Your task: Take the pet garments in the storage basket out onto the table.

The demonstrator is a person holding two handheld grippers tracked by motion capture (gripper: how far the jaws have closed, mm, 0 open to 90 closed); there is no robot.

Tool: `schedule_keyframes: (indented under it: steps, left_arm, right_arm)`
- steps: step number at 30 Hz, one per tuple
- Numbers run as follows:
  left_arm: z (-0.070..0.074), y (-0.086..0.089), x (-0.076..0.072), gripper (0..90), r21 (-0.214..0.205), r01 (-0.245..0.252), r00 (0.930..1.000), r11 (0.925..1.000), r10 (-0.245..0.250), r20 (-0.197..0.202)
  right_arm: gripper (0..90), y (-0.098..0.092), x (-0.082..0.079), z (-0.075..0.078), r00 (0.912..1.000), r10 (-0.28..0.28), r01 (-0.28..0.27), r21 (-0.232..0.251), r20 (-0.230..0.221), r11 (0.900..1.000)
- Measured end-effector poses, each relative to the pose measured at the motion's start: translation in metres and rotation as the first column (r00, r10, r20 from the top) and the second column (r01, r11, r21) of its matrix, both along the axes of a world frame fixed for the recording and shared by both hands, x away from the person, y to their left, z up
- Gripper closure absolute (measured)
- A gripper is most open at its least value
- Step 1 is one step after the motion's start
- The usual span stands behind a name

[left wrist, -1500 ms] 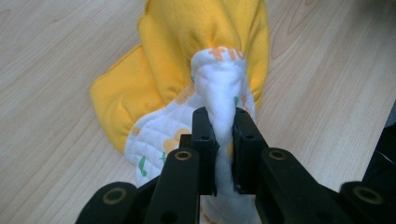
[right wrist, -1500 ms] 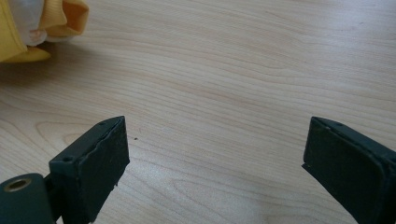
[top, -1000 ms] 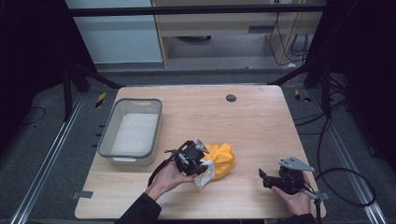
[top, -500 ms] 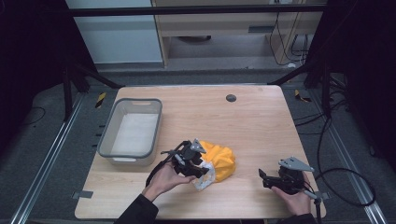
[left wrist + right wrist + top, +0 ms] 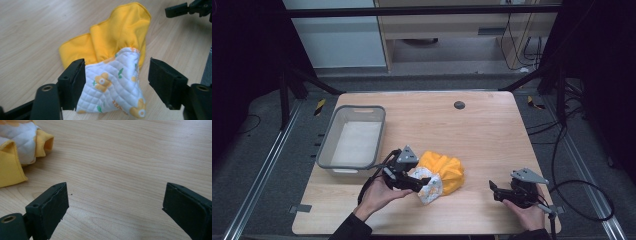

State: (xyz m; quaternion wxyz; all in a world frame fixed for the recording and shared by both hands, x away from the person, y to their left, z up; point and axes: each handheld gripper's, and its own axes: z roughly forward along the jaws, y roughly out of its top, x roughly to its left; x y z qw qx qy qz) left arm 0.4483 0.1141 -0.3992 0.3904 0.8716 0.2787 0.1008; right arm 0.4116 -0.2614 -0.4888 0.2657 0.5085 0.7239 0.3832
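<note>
A yellow cloth (image 5: 448,171) with a white quilted flower-print side (image 5: 112,87) lies crumpled on the wooden table (image 5: 482,135), front of centre. My left gripper (image 5: 421,184) sits at the cloth's left end. Its jaws have just been opening and now stand open, with the white corner between them: it lies against the left pad (image 5: 77,80) and stays apart from the right one. In the left gripper view (image 5: 116,85) the yellow folds (image 5: 120,32) stretch away behind. My right gripper (image 5: 493,191) rests open at the front right, over bare wood (image 5: 115,207), the cloth (image 5: 10,170) to its left.
A grey plastic bin (image 5: 328,145) with a white bottom stands at the table's left, just behind my left hand. A small dark round mark (image 5: 459,105) sits near the far edge. Metal rails and cables run along both sides of the table.
My left gripper's jaws have spread apart and let go of the cloth's white corner, and the hand has drawn back a little to the left. The right gripper has kept still.
</note>
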Motion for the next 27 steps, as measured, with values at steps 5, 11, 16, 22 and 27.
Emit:
schedule_keyframes:
  steps: [5,11,16,22,27]
  left_arm:
    - [-0.003,0.024,-0.007,26.5,-0.05,-0.065,0.9973,0.9966,0.067,0.03]
    - [-0.012,0.051,-0.017,24.7,-0.083,-0.136,0.9891,0.9873,0.14,0.046]
    - [-0.021,0.073,-0.029,24.8,-0.092,-0.176,0.9819,0.9801,0.181,0.055]
    - [-0.032,0.095,-0.037,24.3,-0.1,-0.227,0.9714,0.9687,0.233,0.047]
    - [-0.046,0.115,-0.044,24.3,-0.114,-0.281,0.9576,0.9529,0.286,0.033]
  right_arm:
    - [6.8,-0.001,0.0,0.0,1.0,-0.008,0.008,0.006,0.005,0.9999]
    - [6.7,-0.002,0.0,0.0,1.0,-0.008,0.008,0.004,0.002,1.0]
    - [6.3,-0.001,-0.001,-0.001,1.0,-0.008,0.008,0.005,0.002,1.0]
    - [5.9,-0.001,-0.001,-0.001,1.0,-0.006,0.006,-0.001,0.003,1.0]
    - [5.8,-0.001,-0.001,-0.002,1.0,-0.007,0.007,-0.003,0.002,1.0]
